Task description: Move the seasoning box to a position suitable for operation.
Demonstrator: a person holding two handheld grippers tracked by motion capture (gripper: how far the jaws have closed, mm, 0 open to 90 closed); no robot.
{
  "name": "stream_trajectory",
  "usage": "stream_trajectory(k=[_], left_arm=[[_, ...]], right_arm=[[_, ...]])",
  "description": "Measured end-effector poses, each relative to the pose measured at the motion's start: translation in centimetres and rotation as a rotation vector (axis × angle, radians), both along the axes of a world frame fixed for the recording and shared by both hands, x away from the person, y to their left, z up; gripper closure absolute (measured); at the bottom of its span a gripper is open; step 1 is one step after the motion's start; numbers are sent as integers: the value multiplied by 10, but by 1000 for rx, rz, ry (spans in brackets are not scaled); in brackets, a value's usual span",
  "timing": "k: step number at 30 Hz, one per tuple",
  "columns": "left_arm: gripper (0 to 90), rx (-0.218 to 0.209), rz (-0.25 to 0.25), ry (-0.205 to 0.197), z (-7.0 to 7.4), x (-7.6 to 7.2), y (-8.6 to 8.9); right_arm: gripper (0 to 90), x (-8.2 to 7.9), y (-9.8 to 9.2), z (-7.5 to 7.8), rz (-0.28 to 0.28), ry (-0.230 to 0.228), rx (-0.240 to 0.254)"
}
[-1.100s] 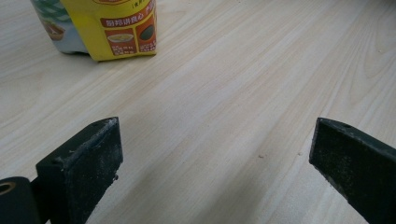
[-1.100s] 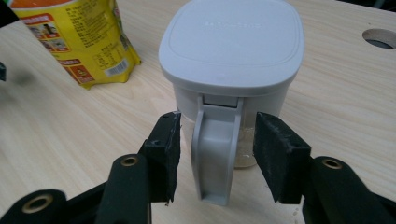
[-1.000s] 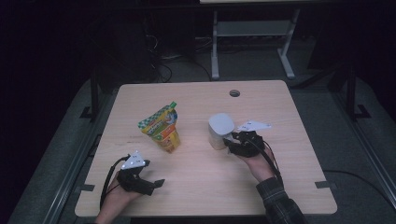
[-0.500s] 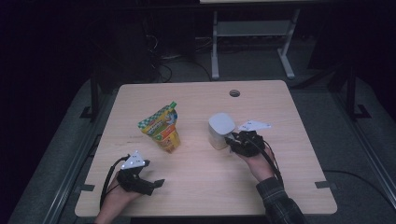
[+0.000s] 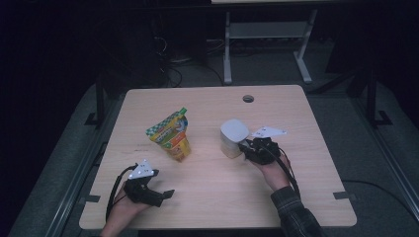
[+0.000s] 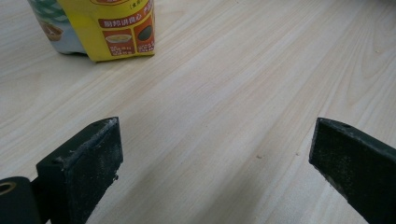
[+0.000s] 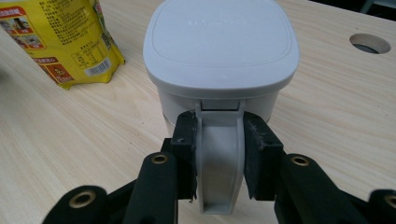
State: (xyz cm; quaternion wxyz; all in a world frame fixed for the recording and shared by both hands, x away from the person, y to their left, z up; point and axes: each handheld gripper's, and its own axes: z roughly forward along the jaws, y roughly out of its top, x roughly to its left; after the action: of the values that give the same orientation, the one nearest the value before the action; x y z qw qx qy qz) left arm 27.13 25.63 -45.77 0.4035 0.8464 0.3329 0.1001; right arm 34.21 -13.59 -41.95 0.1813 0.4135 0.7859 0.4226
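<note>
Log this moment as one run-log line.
right gripper: jaws just closed on handle of white lidded container | left gripper: jaws open, idle near table edge | yellow snack pouch: upright, untouched

A yellow snack pouch (image 5: 170, 136) stands on the wooden table (image 5: 217, 192) (a metal frame (image 5: 267, 34), perhaps shelving, behind).
</note>
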Motion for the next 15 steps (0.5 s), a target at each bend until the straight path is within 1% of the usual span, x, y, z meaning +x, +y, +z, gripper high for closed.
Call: stream_trajectory(k=[2,3,4,5,7,9,12,15], left_arm=[[22,-3,2,-1,0,0,0],[22,0,-1,0,0,0,0],[35,0,-1,0,0,0,0],[54,-4,-3,-7,0,-1,0],[54,-3,-4,-5,1,-1,0],[54,-11,-3,-10,1,-1,0],[54,-9,-5,-15,1,-1,0],[54,-9,-5,-15,1,-1,1]], right_arm=[[685,0,0,0,4,-3,-1],[686,0,-2,0,15,-8,-4],[686,0,-2,0,15,-8,-4],[687,1,-3,-1,27,-9,-1],[687,1,-4,0,34,-8,-3],[687,1,-5,0,48,-7,-4],[687,-2,-6,1,70,-6,-1],[688,-3,-7,2,79,-11,-1]])
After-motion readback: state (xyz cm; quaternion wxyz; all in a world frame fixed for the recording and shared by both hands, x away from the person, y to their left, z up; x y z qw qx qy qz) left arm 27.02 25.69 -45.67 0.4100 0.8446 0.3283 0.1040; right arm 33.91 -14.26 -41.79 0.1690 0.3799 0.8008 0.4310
